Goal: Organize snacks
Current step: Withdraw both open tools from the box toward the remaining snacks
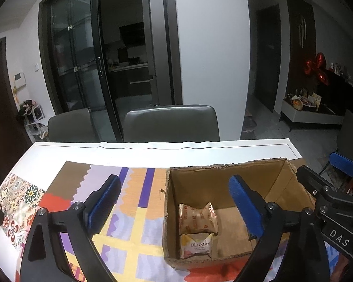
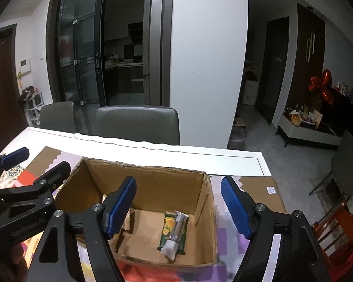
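1. Left gripper (image 1: pixel 174 202), left wrist view: jaws spread wide, nothing between the pads. Left finger hangs over the patterned mat (image 1: pixel 134 213), right finger over the box (image 1: pixel 266 176).
2. Same view: open cardboard box sits on the mat on the white bench (image 1: pixel 153 152). Two wrapped snacks in its left part: an orange-brown pack (image 1: pixel 197 218) and just in front of it, touching, a pale pack (image 1: pixel 196 246) marked DENMAS. Right gripper's black body enters at the right edge.
3. Right gripper (image 2: pixel 178 206), right wrist view: jaws apart, empty, above the box (image 2: pixel 153 176).
4. Same view: green pack (image 2: pixel 174 232) lies on the box floor at right, a white-ended wrapper (image 2: pixel 175 242) on top of it. Left gripper at the left edge, over the box's left rim.
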Tool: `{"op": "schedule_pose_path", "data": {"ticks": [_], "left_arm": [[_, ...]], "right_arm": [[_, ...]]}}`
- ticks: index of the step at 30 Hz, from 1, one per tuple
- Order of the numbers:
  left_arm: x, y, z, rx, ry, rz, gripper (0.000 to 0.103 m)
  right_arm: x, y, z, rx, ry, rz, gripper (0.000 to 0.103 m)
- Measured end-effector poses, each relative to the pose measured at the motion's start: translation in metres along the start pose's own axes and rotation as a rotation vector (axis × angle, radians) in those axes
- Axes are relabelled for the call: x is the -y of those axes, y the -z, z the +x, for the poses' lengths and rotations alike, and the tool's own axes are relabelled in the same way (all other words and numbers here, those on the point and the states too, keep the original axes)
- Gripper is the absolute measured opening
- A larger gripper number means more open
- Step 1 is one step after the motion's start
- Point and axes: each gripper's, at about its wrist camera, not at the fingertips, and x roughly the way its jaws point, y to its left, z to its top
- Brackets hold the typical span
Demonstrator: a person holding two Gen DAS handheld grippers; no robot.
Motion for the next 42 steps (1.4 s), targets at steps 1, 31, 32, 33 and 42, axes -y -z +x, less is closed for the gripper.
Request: {"op": "schedule_pose_path", "data": {"ticks": [1,31,32,33,42], "left_arm": [[0.000,0.000,-0.002,0.001,0.000,-0.001,0.095],[-0.003,0.026,-0.069,0.030,0.002,0.021,0.096],[-0.004,0.028,-0.072,0.031,0.002,0.022,0.096],[-0.003,0.029,-0.073,0.031,0.003,0.024,0.096],[-0.004,0.042,-0.087,0.028,0.008,0.033,0.096]], "right_arm": [[0.000,0.000,-0.002,0.001,0.001,0.001,0.075],[0.010,0.023,-0.083,0.051,0.019,0.023,0.075],[0.010,0.025,-0.086,0.051,0.021,0.023,0.075],[0.011,0.026,-0.088,0.050,0.021,0.024,0.075],[0.011,0.040,-0.106,0.053,0.028,0.017,0.075]]}}
